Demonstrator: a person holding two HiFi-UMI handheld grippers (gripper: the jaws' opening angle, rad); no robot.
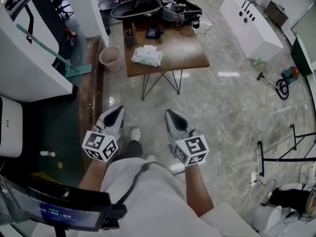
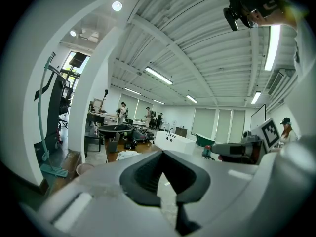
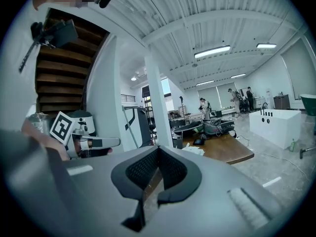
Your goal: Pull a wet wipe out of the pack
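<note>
Left gripper (image 1: 117,110) and right gripper (image 1: 170,113): jaws together, empty. Walk to the wet wipe pack (image 1: 146,56) at 12 o'clock on the table (image 1: 190,53); open jaws above it.

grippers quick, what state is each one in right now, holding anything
Left gripper: closed, tips together, holding nothing.
Right gripper: closed, tips together, holding nothing.

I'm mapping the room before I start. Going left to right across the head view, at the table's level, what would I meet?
Green mop head → pink bucket → wet wipe pack → white cabinet
</note>
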